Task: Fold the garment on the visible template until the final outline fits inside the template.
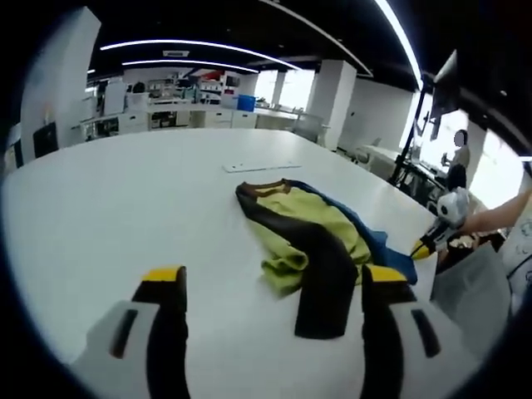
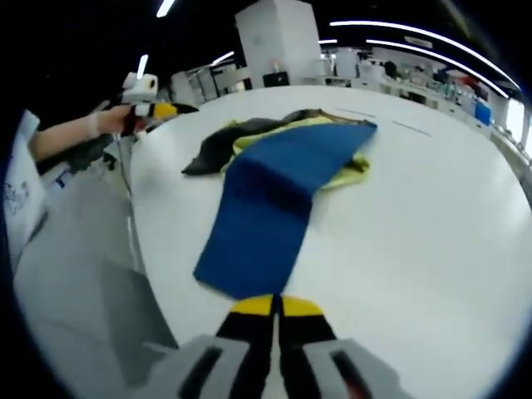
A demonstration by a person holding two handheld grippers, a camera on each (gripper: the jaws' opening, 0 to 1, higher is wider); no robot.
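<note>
The garment (image 1: 306, 241) lies crumpled on the white tabletop (image 1: 125, 208), soft and light I think, so with my left gripper (image 1: 270, 295) jaws spread and my right gripper (image 2: 276, 309) jaws pressed together, I would pinch a hem edge.

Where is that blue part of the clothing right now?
In the right gripper view the blue panel stretches across the white table from the crumpled yellow-and-black garment toward the right gripper, whose jaws are closed.
</note>
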